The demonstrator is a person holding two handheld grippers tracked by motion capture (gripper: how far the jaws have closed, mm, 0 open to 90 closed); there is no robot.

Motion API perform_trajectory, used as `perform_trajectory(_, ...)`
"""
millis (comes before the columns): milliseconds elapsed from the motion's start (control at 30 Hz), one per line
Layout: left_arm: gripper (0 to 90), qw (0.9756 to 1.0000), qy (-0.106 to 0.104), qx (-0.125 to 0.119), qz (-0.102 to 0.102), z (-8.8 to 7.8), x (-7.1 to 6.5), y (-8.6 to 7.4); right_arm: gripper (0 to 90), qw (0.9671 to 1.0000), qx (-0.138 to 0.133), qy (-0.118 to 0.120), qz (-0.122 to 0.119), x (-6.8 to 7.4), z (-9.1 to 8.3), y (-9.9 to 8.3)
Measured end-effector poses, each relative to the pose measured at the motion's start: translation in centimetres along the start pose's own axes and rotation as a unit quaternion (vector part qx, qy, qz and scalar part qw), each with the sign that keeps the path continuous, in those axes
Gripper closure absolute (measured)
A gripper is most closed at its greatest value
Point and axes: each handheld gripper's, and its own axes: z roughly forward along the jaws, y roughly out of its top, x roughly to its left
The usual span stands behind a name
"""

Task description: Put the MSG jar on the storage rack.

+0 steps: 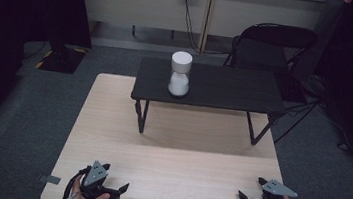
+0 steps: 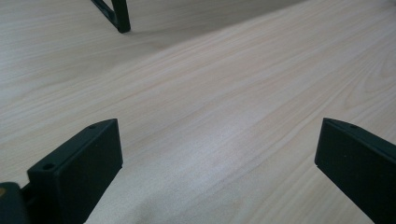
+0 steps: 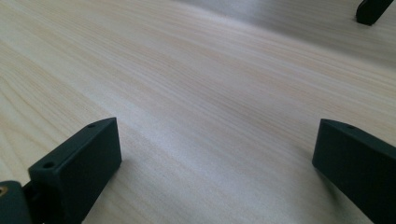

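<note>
Hourglass (image 1: 180, 74) stands upright on shelf (image 1: 226, 89), far edge; left hand-held gripper (image 1: 114, 191) slightly nearer, right hand-held gripper (image 1: 245, 196) likewise empty, jaws spread.

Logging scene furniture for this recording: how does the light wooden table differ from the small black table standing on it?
The light wooden table is pale with visible grain; the small black table is dark and plain. The wooden table is the larger and bears the black one at its far end. The black table carries a white hourglass-shaped object; the wooden table's near corners hold the left gripper and right gripper, both open. Both tops are flat and rectangular.
</note>
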Motion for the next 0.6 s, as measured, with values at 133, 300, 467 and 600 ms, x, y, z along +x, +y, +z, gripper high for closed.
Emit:
perform_trajectory(133, 0.2, 1.0000, -0.001, -0.002, -0.002, 0.06, 0.02, -0.09, 0.6, 1.0000, 0.000, 0.000, 0.000, 0.00, 0.00, 0.00)
perform_trajectory(300, 0.2, 1.0000, -0.002, -0.002, -0.008, 0.17, 0.06, -0.25, 0.5, 1.0000, 0.000, 0.000, 0.000, 0.00, 0.00, 0.00)
perform_trajectory(467, 0.1, 1.0000, -0.003, -0.002, -0.009, 0.25, 0.04, -0.33, 0.6, 1.0000, 0.000, 0.000, 0.000, 0.01, 0.00, 0.00)
perform_trajectory(600, 0.2, 1.0000, -0.004, 0.000, -0.007, 0.38, 0.00, -0.37, 0.5, 1.0000, 0.000, 0.000, 0.001, -0.01, 0.01, 0.01)
